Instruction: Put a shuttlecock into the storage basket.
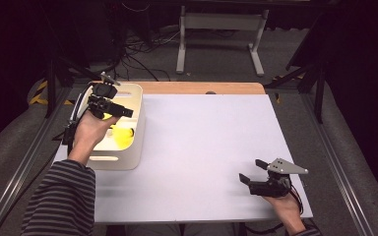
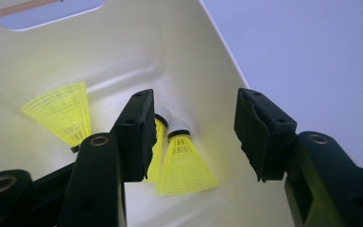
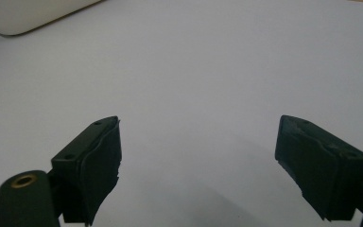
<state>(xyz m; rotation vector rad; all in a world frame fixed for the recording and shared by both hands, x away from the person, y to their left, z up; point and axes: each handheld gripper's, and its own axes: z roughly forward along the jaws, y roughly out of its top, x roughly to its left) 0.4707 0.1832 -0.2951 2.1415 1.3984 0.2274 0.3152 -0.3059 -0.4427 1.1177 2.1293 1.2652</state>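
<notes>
A cream plastic bin (image 1: 128, 160) stands at the table's left side. Yellow shuttlecocks (image 1: 123, 137) lie on its floor. In the left gripper view, one shuttlecock (image 2: 64, 116) lies to the left and two more (image 2: 184, 163) lie side by side with white cork tips pointing up the frame. My left gripper (image 1: 120, 112) hangs over the bin, open, with nothing between its jaws. My right gripper (image 1: 253, 171) is held low at the table's front right, open and empty, pointing left across the white tabletop (image 3: 208, 71).
The bin's corner (image 3: 23, 16) appears at the top left of the right gripper view. A wooden strip (image 1: 202, 87) runs along the table's far edge. A white metal stand (image 1: 221, 29) and cables lie on the floor beyond.
</notes>
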